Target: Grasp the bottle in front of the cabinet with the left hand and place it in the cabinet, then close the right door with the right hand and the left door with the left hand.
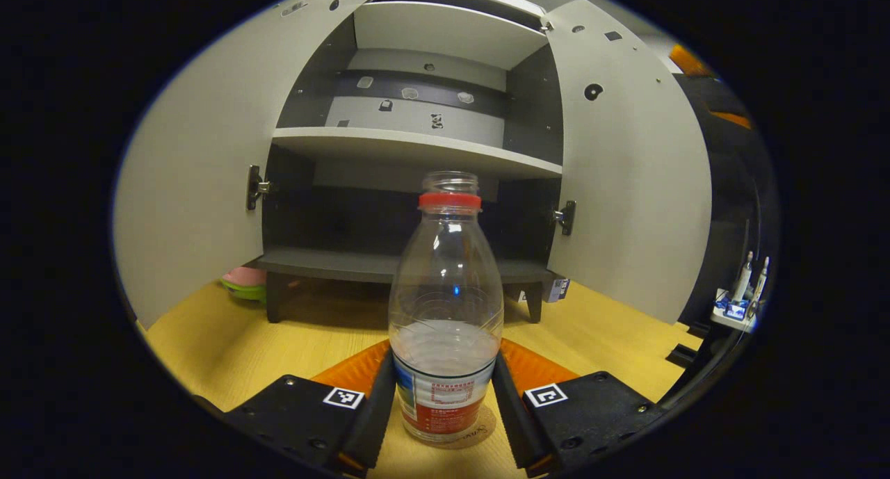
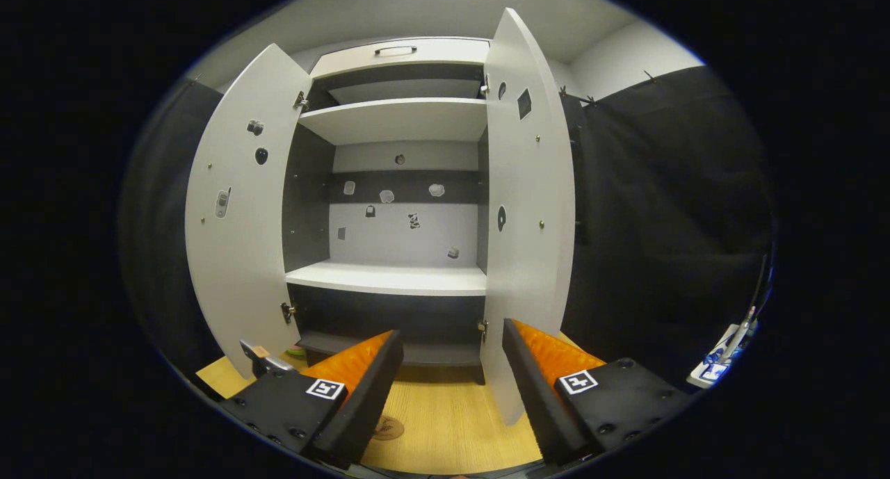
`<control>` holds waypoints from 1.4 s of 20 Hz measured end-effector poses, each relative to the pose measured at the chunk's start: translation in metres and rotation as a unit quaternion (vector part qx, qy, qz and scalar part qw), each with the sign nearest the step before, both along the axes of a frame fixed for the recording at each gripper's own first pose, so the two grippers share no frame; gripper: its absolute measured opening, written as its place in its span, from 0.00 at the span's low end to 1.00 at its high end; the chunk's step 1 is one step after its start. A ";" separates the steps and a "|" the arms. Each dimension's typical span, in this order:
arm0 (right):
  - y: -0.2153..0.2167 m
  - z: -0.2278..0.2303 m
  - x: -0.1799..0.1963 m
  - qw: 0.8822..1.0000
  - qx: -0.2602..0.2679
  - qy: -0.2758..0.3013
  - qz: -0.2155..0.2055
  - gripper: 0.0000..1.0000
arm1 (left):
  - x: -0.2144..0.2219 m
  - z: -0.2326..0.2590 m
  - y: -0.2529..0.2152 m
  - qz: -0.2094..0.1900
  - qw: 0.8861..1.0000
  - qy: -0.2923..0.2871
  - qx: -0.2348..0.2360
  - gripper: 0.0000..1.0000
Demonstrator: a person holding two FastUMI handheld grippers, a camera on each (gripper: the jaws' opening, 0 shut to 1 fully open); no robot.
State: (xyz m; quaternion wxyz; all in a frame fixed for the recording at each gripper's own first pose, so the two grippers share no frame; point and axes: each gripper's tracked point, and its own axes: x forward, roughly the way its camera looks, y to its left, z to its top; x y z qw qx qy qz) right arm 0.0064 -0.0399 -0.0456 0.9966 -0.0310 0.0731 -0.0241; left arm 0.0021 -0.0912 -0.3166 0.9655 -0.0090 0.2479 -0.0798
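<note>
Okay, left gripper view first: your left gripper (image 1: 445,423) is sitting low over the wooden table (image 1: 208,340), fingers on either side of the bottle (image 1: 445,312). Both fingers (image 1: 372,413) are lying right against the bottle's label band, so you're looking clamped on it, though whether the pads are really pressing is hard to tell at this angle. The bottle is standing upright on the table, in front of the cabinet (image 1: 417,145), red ring at the neck, no cap visible, a little clear liquid in the lower part. Both doors are standing open: left door (image 1: 195,173), right door (image 1: 633,173). The lower compartment is showing dark straight behind the bottle. Something pink and green (image 1: 243,283) is lying by the cabinet's left foot.

Right gripper view: your right gripper (image 2: 452,395) is hanging spread wide, nothing between the fingers, pointing at the open cabinet (image 2: 396,277) from farther back. The right door (image 2: 528,222) is swinging edge-on toward you, just beyond the right finger. The left door (image 2: 236,222) is standing open wide too. A round mark (image 2: 389,429) is showing on the table (image 2: 452,416) between the fingers.
</note>
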 end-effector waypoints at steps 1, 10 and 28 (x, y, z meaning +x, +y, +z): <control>-0.004 0.000 -0.001 1.000 -0.005 -0.001 -0.002 0.96 | 0.006 0.021 0.001 0.006 1.000 -0.001 -0.013 0.70; -0.021 -0.006 -0.018 1.000 0.016 -0.003 -0.022 0.96 | 0.127 0.240 -0.032 -0.076 0.989 -0.090 -0.085 0.70; -0.106 -0.045 -0.046 0.991 0.054 0.011 -0.122 0.96 | 0.335 0.223 -0.068 -0.036 0.998 -0.056 0.017 0.72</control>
